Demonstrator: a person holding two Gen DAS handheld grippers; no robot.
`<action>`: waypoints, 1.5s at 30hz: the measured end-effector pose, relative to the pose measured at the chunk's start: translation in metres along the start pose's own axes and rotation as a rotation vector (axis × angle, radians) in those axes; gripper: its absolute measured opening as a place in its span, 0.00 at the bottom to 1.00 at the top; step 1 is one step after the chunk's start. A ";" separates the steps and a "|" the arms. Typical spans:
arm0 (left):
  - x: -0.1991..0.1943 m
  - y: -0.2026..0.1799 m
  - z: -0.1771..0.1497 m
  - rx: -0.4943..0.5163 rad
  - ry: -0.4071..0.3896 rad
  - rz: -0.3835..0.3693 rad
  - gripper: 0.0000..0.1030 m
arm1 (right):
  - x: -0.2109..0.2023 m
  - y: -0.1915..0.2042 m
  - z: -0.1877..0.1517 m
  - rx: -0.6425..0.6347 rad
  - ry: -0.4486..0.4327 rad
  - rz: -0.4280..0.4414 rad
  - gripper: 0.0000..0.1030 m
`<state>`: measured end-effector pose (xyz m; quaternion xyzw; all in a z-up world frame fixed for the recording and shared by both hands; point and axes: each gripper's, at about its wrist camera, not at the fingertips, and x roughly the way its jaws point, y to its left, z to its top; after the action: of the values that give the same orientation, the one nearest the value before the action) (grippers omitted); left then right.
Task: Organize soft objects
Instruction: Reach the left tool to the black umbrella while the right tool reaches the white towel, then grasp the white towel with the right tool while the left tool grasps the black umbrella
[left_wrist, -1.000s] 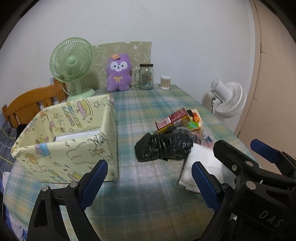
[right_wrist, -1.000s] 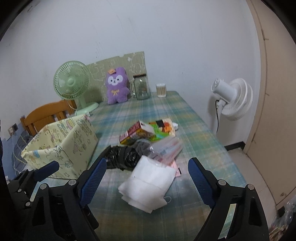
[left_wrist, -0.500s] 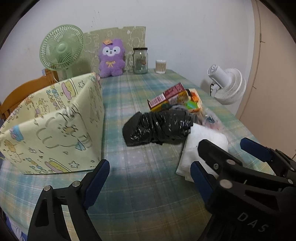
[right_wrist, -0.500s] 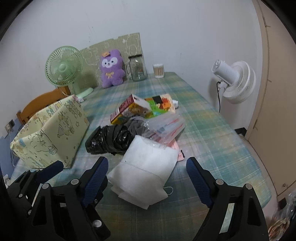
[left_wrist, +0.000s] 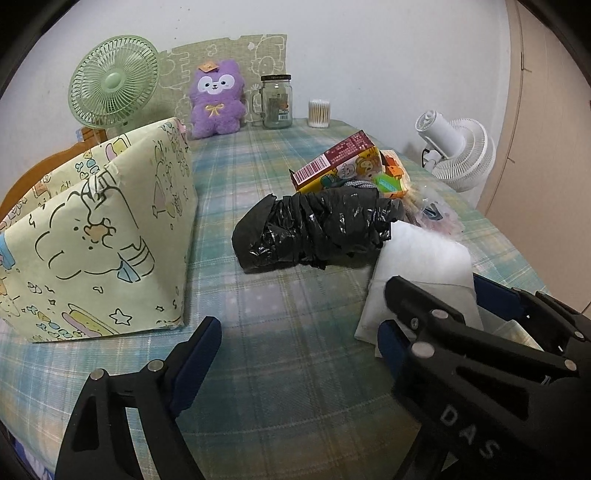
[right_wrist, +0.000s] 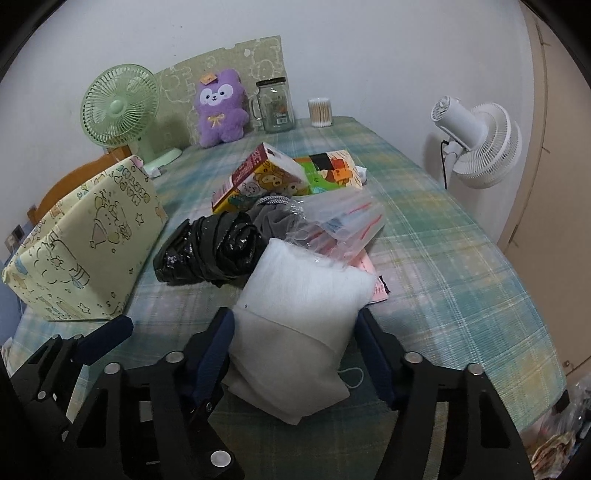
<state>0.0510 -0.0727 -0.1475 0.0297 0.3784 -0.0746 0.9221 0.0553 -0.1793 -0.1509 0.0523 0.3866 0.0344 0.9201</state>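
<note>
A puffy white packet (right_wrist: 303, 295) lies at the table's near edge, and my right gripper (right_wrist: 295, 332) is closing on it, blue pads against both its sides. From the left wrist view the right gripper (left_wrist: 439, 291) straddles that white packet (left_wrist: 424, 254). My left gripper (left_wrist: 295, 350) hangs over bare plaid cloth, jaws wide but closing slightly, nothing between them. A crumpled black plastic bag (left_wrist: 314, 229) lies just behind the packet. The yellow cartoon-print fabric box (left_wrist: 96, 236) stands open-topped at the left. A purple plush (left_wrist: 218, 99) sits against the back wall.
Behind the black bag lie a snack box (right_wrist: 258, 177), grey cloth (right_wrist: 273, 218) and a clear zip bag (right_wrist: 340, 218). A green fan (left_wrist: 114, 81), glass jar (left_wrist: 277, 103) and cotton-swab cup (left_wrist: 319, 112) line the back. A white fan (right_wrist: 476, 144) stands beyond the table's right edge.
Both grippers have sunk toward the table. The right jaws have narrowed from wide open onto the white packet's sides. The left jaws narrowed only slightly.
</note>
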 end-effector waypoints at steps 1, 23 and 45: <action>0.000 -0.001 0.000 0.004 -0.002 0.005 0.86 | 0.000 0.000 0.000 -0.002 -0.002 -0.004 0.57; -0.028 -0.015 0.011 0.032 -0.087 0.009 0.85 | -0.040 -0.008 0.006 0.004 -0.109 0.005 0.19; -0.013 -0.030 0.049 0.059 -0.119 0.013 0.81 | -0.042 -0.025 0.040 0.033 -0.203 -0.045 0.19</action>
<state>0.0714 -0.1067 -0.1032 0.0549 0.3205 -0.0815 0.9421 0.0547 -0.2116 -0.0967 0.0620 0.2931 0.0018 0.9541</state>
